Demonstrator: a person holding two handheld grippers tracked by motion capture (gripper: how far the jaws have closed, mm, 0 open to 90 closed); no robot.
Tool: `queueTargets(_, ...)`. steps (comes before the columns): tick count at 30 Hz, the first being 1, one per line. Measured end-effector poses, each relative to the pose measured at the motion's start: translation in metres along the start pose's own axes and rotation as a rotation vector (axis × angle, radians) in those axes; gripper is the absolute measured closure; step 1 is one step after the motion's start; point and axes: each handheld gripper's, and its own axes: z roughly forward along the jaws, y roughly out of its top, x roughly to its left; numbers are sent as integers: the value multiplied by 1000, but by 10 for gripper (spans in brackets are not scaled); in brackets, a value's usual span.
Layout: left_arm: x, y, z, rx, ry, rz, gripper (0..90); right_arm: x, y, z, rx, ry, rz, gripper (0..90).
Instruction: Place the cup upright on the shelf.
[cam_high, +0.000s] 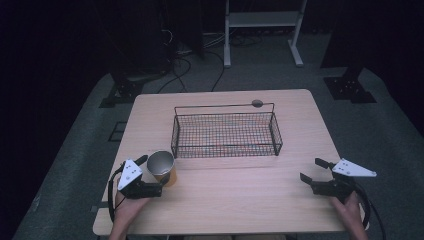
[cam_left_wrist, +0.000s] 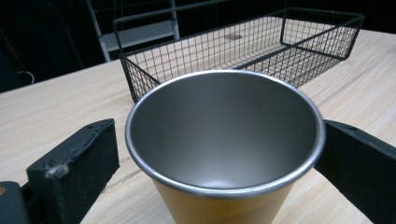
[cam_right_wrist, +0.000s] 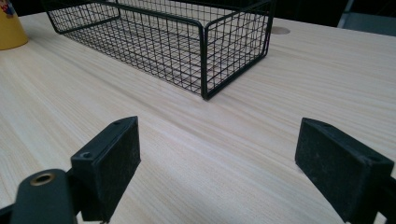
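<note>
Cup (cam_high: 162, 167) upright on table (cam_high: 240, 200) just before basket (cam_high: 226, 134), left gripper (cam_high: 150, 175) spread around cup, right jaw touching rim, left jaw just clear, right gripper (cam_high: 312, 171) spread wide, empty, well apart

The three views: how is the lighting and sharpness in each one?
High view: dim, dark surroundings, the table evenly lit. Left gripper view: the cup is sharp, soft glare on its steel rim; the basket behind is slightly soft. Right gripper view: wood grain clear, the near tongs a little blurred.
</note>
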Motion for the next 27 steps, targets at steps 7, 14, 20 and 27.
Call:
queueTargets(7, 4, -2, 10, 36, -5, -9, 0, 0, 0, 0, 0, 0, 1, 132)
queueTargets(14, 5, -2, 15, 49, -32, -3, 0, 0, 0, 0, 0, 1, 1, 131)
queueTargets(20, 6, -1, 16, 48, -39, -4, 55, 0, 0, 0, 0, 1, 1, 131)
queueTargets(27, 6, 0, 16, 41, -49, 3, 127, 0, 0, 0, 0, 1, 2, 131)
